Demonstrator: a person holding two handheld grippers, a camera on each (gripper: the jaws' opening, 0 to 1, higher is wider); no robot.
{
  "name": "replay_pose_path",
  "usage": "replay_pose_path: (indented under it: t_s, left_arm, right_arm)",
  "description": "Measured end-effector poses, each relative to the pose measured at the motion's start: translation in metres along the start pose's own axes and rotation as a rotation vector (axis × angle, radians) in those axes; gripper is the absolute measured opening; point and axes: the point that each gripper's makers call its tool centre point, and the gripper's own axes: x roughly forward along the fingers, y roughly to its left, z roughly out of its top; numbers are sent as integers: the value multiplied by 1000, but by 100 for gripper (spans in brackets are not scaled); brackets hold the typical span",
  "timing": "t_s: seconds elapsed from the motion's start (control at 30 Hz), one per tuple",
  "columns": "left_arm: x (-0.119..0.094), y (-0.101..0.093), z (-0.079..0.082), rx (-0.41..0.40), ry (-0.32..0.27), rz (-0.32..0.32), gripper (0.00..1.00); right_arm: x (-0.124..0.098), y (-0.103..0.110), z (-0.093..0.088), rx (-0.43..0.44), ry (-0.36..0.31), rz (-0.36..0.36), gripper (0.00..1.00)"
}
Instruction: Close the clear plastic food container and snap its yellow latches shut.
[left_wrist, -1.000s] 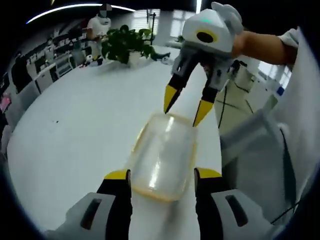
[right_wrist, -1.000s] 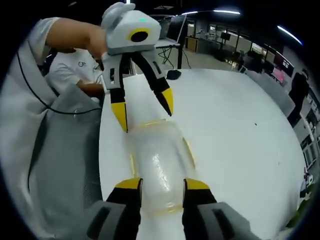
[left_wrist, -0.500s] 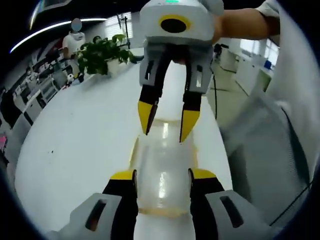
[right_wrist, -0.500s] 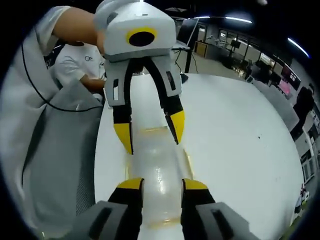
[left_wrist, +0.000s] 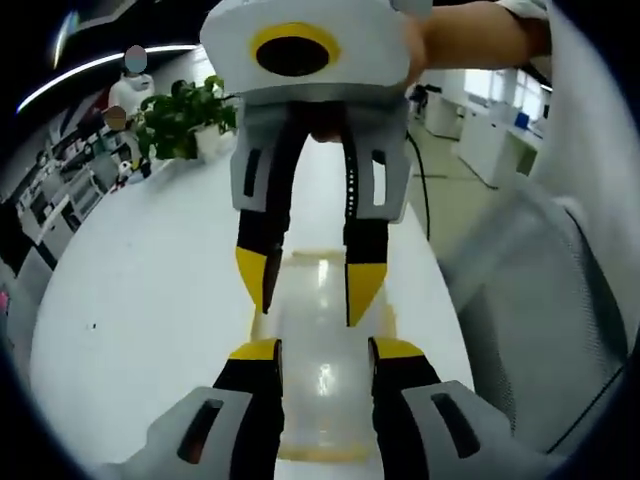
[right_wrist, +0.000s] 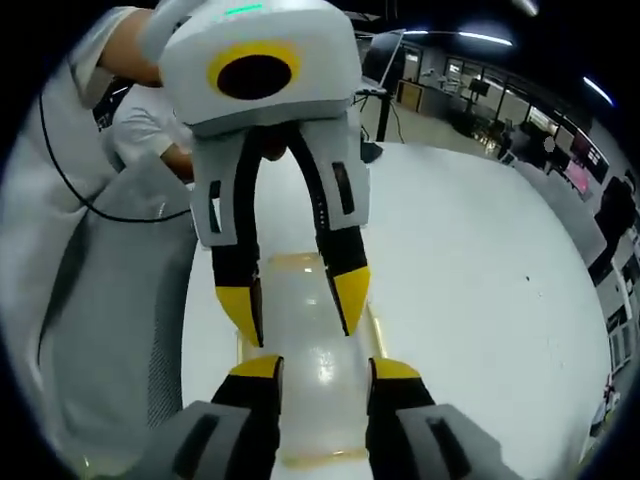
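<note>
Two grippers face each other over container (left_wrist: 322, 350) on white desk (left_wrist: 150, 290). Left gripper (left_wrist: 322, 348) and right gripper (right_wrist: 322, 368) both open, jaws straddling opposite ends. Lid looks seated; latch state unclear. Step: latching. Next: press yellow latches (right_wrist: 377, 335) down at edges.

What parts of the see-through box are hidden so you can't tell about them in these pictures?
- Latches: in the left gripper view the right gripper covers the far end of the container; whether they are snapped cannot be told.
- Near end: in the right gripper view the right gripper's own fingers straddle it and hide its sides.
- Contents: glare on the lid blurs whatever is inside.
- Touch: whether the left gripper presses the lid is unclear.
</note>
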Motion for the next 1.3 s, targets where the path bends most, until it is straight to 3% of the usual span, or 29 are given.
replay_pose_path:
  t_s: [0.17, 0.47, 0.67, 1.0, 1.1, 1.13, 1.2, 1.3]
  left_arm:
    - [5, -7, -2, -8, 4, -17, 30]
    - [7, -21, 3, -8, -7, -38, 38]
    - [8, -24, 1, 16, 6, -3, 43]
    - [15, -23, -10, 76, 64, 76, 56]
    - [19, -24, -14, 76, 78, 80, 57]
    - [20, -21, -13, 91, 72, 101, 57]
    - [18, -12, -18, 134, 120, 159, 53]
    - [21, -17, -17, 141, 131, 151, 54]
  right_arm:
    - [5, 0, -2, -16, 18, 14, 31]
    - [8, -3, -5, -33, 38, 22, 36]
    - [13, -8, -8, -63, 73, 23, 42]
    - [19, -10, -6, -122, 135, 96, 53]
    - [22, -9, -6, -139, 150, 144, 53]
    - [22, -10, -6, -138, 154, 147, 53]
    - [23, -8, -8, -119, 164, 177, 51]
    - [24, -8, -9, -94, 179, 192, 51]
